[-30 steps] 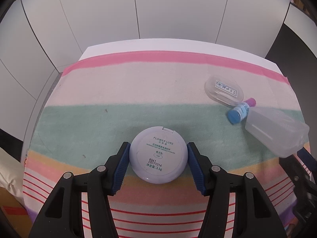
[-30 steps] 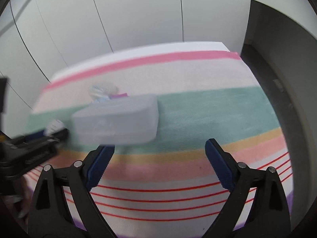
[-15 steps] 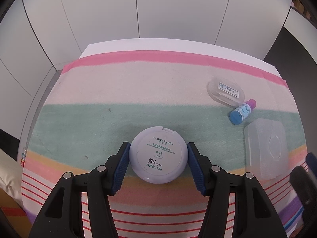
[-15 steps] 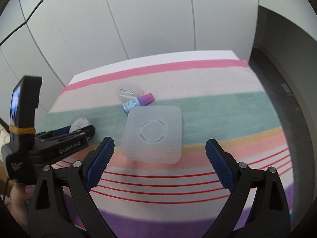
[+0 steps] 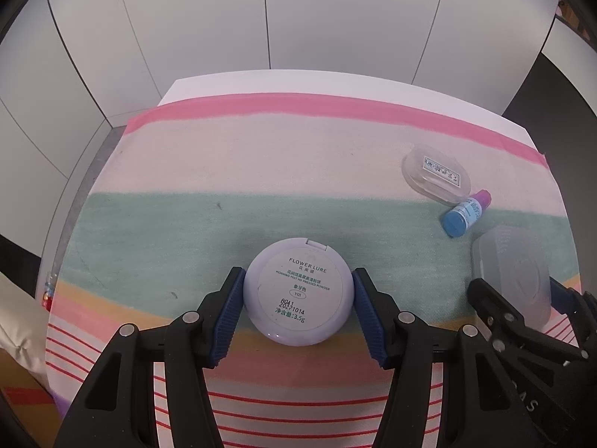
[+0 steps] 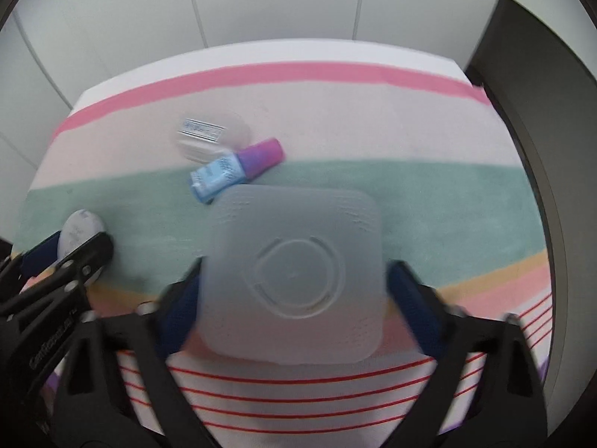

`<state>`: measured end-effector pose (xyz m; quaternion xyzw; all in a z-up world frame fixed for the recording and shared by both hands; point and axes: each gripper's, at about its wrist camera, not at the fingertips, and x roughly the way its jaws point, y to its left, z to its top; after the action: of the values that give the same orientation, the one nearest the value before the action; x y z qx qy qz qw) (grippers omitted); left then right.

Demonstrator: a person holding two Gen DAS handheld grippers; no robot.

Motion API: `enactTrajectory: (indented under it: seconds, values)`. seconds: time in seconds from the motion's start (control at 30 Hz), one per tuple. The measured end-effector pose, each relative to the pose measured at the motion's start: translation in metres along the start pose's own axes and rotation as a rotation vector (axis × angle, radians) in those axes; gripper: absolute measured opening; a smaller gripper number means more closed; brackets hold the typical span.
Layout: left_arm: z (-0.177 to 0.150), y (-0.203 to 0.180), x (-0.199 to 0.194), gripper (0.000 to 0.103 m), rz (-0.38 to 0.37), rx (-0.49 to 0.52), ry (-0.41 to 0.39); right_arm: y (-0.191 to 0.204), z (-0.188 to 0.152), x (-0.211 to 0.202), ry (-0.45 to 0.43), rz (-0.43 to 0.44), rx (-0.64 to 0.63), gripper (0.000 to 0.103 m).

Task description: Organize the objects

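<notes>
Two claws over striped tabletop [image 5: 261, 171]: left claw [image 5: 298, 308] clamps round compact [image 5: 298, 293]; right claw [image 6: 293, 291] closing around frosted square box [image 6: 294, 280], contact unclear w/ blur.

Both wrist views look steeply down, close over the striped cloth [image 5: 231, 171], sharing its blurred, seemingly right-hand part.

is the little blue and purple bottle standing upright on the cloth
No, the small bottle lies on its side on the striped cloth, beside the clear oval case.
</notes>
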<state>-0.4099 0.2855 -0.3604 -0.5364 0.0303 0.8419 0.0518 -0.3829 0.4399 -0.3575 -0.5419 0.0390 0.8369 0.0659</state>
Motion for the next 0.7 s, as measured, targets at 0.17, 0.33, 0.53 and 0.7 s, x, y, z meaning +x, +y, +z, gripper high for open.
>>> enactTrajectory:
  seconds: [0.17,0.33,0.53,0.7]
  values:
    - [0.005,-0.004,-0.018,0.059,0.001,0.010,-0.028,-0.007,-0.001,-0.008,0.007,0.010,-0.001,0.084]
    - [0.014,-0.010,-0.052,0.059,0.030,0.041,-0.063,-0.014,0.002,-0.035,-0.018,0.006,-0.003,0.084]
    - [0.026,-0.008,-0.116,0.059,0.048,0.039,-0.127,-0.014,0.020,-0.093,-0.076,-0.003,-0.012,0.084]
    - [0.032,-0.004,-0.176,0.059,0.053,0.039,-0.170,-0.019,0.028,-0.155,-0.122,-0.017,-0.021,0.084]
